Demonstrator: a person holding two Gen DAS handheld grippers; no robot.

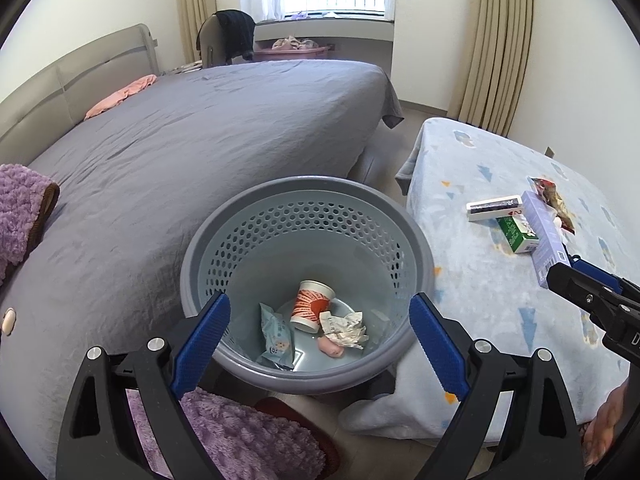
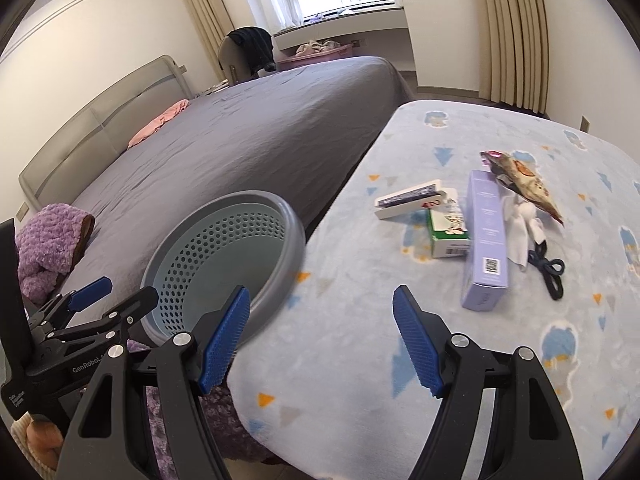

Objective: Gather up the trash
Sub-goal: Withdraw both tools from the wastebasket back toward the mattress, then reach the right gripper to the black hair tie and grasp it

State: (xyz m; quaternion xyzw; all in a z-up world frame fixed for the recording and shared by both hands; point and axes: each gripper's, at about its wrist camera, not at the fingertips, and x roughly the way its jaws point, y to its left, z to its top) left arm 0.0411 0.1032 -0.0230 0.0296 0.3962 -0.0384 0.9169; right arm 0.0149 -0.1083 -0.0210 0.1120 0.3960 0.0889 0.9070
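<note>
A grey perforated basket (image 1: 308, 200) stands between bed and table; it holds a paper cup (image 1: 311, 305), a crumpled paper (image 1: 345, 329), a blue wrapper (image 1: 277, 336) and a pink lump (image 1: 330, 347). My left gripper (image 1: 318, 340) is open and empty above the basket. My right gripper (image 2: 322, 342) is open and empty over the table's near edge; it also shows in the left wrist view (image 1: 576, 280). On the table lie a purple box (image 2: 486, 236), a green carton (image 2: 446, 228), a white box (image 2: 408, 198), a snack wrapper (image 2: 524, 184), a tissue (image 2: 520, 232) and a dark cord (image 2: 548, 272).
A bed with a grey sheet (image 1: 192, 144) lies left of the basket. The table wears a light blue blanket (image 2: 400, 360). A purple fluffy slipper (image 2: 52, 240) rests on the bed edge. The basket's rim (image 2: 296, 236) touches the table side.
</note>
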